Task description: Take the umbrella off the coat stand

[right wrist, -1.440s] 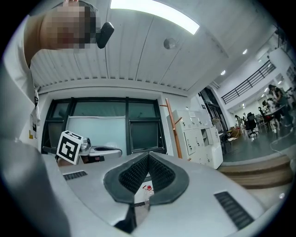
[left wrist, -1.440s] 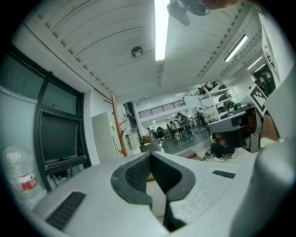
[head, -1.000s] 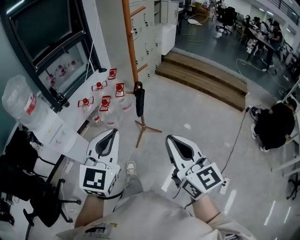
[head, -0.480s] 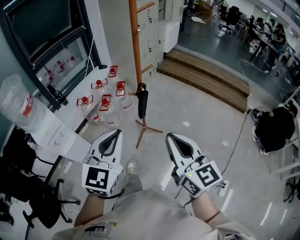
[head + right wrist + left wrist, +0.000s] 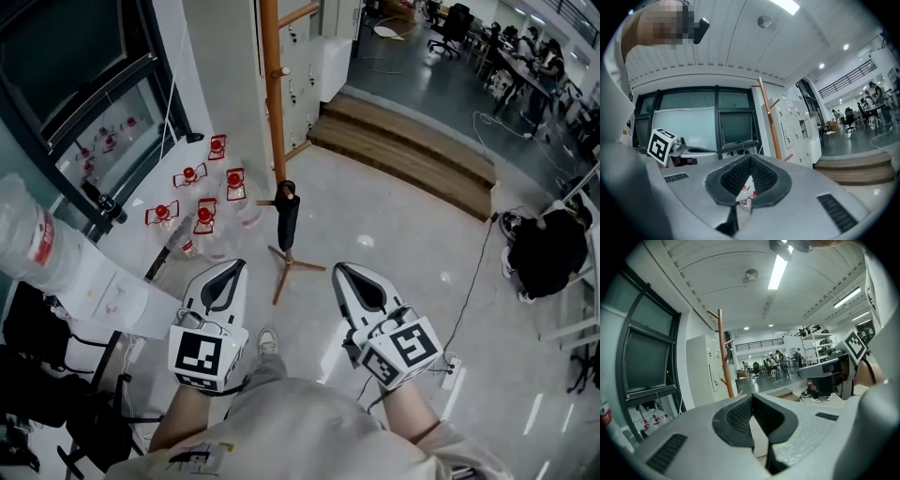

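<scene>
- The umbrella [image 5: 287, 221] is not yet taken. It is black and folded, and it hangs low on the wooden coat stand [image 5: 273, 103], just beside the pole and above the stand's feet.
- The left hand-held gripper [image 5: 228, 269] has its jaws together and nothing is between them.
- The right hand-held gripper [image 5: 343, 272] is also closed and empty.
- Both are held side by side in front of the person, pointing toward the stand but well apart from the umbrella; neither touches it.
- Bottles [image 5: 204, 214] with red caps stand on the floor [image 5: 403, 234] near the stand, to its left.
- In my judgement the task is only at the approach. What is left: to come nearer, open one gripper, close it on the umbrella, and lift it off its peg.
</scene>
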`<state>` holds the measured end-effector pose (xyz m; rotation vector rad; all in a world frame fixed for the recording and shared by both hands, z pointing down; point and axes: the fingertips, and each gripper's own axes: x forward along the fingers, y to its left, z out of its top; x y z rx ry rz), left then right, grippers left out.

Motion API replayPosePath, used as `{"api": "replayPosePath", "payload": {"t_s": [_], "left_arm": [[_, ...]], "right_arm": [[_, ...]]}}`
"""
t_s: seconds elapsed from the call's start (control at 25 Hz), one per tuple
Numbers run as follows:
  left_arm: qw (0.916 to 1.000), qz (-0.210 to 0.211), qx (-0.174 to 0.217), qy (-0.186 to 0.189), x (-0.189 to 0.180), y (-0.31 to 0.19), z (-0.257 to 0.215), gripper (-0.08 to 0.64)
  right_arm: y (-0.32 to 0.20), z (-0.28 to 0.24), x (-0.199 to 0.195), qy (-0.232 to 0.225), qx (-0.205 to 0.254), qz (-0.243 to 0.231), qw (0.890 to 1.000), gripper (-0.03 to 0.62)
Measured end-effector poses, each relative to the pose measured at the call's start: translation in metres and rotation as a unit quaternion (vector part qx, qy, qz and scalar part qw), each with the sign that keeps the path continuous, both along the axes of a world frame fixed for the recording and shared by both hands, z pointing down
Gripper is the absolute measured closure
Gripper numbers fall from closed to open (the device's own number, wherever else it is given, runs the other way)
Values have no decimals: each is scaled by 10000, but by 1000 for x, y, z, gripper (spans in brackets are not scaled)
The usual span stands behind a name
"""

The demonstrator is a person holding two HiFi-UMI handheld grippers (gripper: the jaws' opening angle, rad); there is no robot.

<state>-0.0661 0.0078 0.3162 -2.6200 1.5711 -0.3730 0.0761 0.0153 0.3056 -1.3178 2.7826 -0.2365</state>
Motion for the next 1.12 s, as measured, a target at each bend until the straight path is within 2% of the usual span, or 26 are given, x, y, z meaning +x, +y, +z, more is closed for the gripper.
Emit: {"api": "replayPosePath", "payload": {"t_s": [0.72,1.12], "left_arm": [[9981,573,-56,219,-70,-131,0,552],[9961,833,-133,242,-81,-170,13,552]], "right_arm": [[-127,-10,-90,170,46,395,9991,584],[-163,0,-96,348,31,774,9964,584]]}}
